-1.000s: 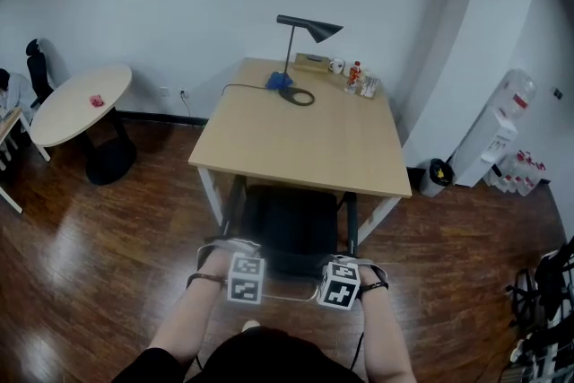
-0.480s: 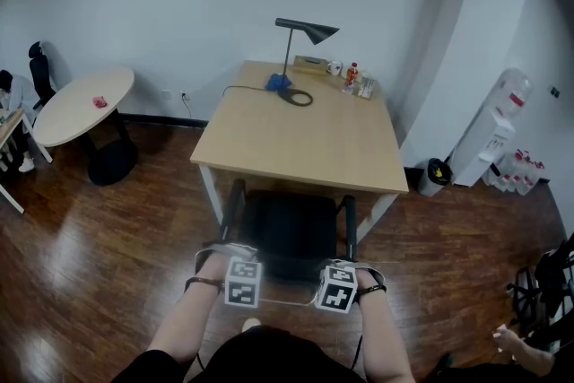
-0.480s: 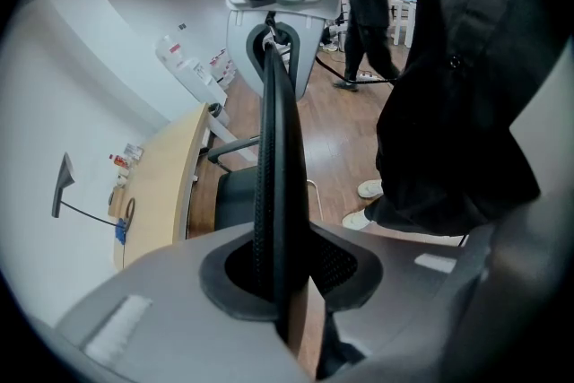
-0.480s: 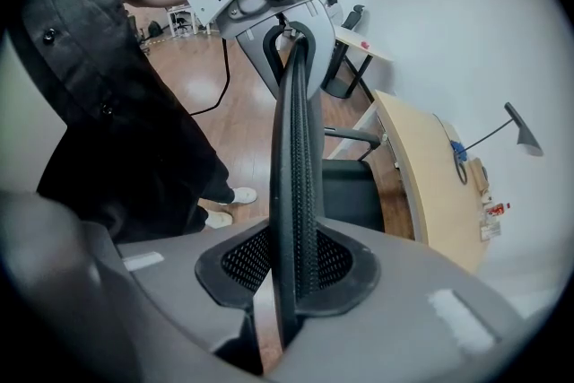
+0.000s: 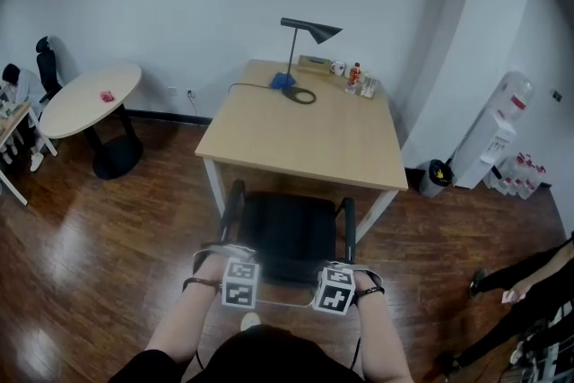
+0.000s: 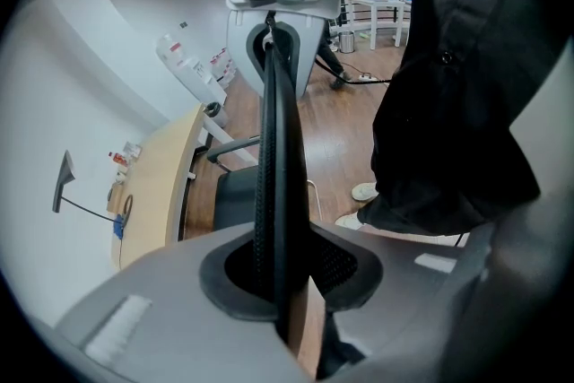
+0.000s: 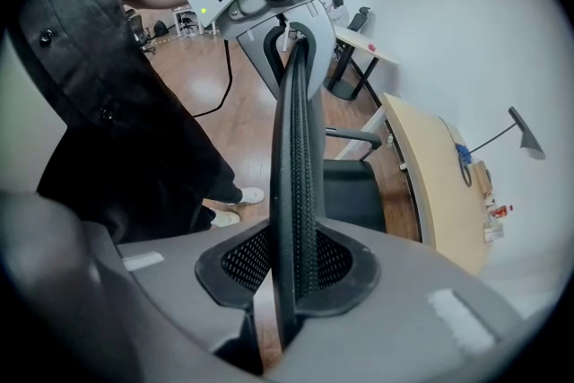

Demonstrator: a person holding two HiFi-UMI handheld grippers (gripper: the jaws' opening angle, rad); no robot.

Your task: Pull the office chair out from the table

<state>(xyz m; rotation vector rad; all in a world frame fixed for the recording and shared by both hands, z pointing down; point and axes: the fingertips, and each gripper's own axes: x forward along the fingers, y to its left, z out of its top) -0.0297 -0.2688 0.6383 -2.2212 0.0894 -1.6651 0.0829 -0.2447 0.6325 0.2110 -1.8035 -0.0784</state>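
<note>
The office chair (image 5: 289, 224) is found at the near edge of the table (image 5: 305, 134), its squarish black padded seat showing just clear of that edge, w/ the armrests (image 5: 233, 206) seen as two slim dark bars at either side. Its backrest (image 6: 273, 139), a thin black mesh panel w/ a smooth rim, is clamped at the top from both ends. The L gripper (image 6: 282, 274) is closed on it, dimpled black pads (image 6: 345, 263) pressed to the mesh. The R gripper (image 7: 291, 260) is closed on the same rim further along. Both pairs of jaws are set narrow, approx. the panel's thickness. The table top is flat, rectangular, pale matt wood on white legs. The floor (image 5: 81, 238) is laid w/ dark glossy planks.
</note>
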